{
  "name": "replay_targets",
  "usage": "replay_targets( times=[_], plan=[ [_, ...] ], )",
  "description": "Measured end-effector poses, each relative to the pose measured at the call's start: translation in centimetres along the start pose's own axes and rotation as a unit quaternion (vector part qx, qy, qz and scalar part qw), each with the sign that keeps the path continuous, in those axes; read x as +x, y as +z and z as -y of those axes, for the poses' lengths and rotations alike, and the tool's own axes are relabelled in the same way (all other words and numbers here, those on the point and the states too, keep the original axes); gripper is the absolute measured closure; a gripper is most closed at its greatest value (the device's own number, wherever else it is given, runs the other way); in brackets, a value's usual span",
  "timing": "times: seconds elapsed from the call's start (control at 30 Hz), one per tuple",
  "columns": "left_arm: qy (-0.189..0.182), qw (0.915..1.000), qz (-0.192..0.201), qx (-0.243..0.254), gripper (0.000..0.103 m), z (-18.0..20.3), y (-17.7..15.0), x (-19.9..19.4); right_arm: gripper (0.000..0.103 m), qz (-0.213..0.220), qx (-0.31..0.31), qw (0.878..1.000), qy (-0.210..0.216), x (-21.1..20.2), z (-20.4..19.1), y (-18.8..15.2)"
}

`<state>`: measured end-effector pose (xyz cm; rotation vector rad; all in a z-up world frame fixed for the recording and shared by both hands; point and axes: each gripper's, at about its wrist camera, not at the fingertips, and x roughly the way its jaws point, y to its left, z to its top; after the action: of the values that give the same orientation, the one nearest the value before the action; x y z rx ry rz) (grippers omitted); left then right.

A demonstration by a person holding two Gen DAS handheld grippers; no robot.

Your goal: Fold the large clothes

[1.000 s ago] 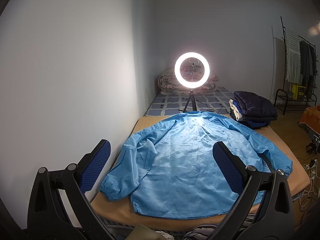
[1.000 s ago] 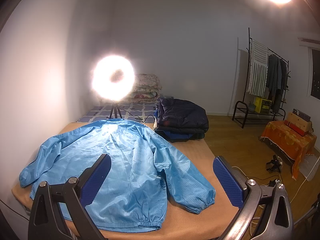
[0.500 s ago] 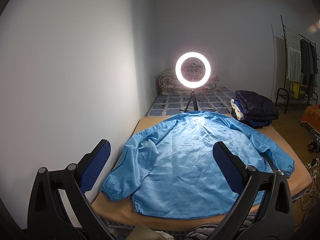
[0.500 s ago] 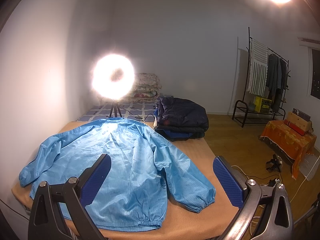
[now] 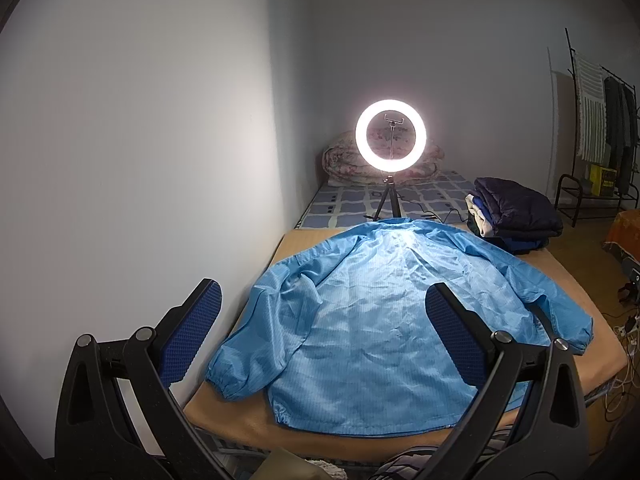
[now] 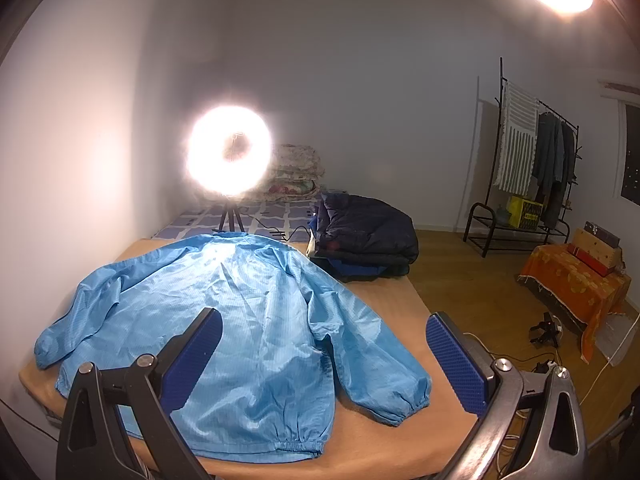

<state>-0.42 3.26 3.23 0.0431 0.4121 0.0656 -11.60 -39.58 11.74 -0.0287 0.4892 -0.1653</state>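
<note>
Blue jacket [image 5: 384, 320] spread flat across the surface [image 5: 248, 420], hem along the near edge, left gripper [image 5: 320, 328] and right gripper [image 6: 324, 356] held wide open, nothing gripped.

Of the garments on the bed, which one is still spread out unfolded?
The light blue jacket, lying flat with both sleeves out. The dark clothes beyond it by the ring light are a folded stack.

The jacket [image 5: 372, 320] is thin, faintly glossy, finely ribbed cloth. The bed [image 6: 384, 292] cover looks matt. Gripper pads [image 5: 192, 332] are dimpled rubber on matt plastic.
</note>
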Motion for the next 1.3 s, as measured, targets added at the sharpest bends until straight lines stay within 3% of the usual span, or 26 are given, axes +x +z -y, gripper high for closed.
replay_targets(
  times=[0.33,1.03,1.17,1.3],
  plan=[
    [0.018,0.9998,-0.004,-0.001,0.000,0.6,-2.4,0.3,0.000,-0.008,-0.004,1.000,0.000,0.9,-0.7,-0.5],
    [0.081,0.9955,-0.047,-0.013,0.000,-4.8,-6.8,4.0,0.000,-0.004,-0.032,0.999,0.022,3.9,-4.7,0.7],
    [0.084,0.9950,-0.050,-0.021,0.000,-6.0,-7.8,4.6,0.000,0.004,-0.043,0.998,0.045,4.9,-6.1,1.4],
    [0.085,0.9940,-0.062,-0.030,0.008,-7.1,-9.1,5.6,0.000,0.017,-0.065,0.993,0.101,6.9,-8.5,2.2]
  ],
)
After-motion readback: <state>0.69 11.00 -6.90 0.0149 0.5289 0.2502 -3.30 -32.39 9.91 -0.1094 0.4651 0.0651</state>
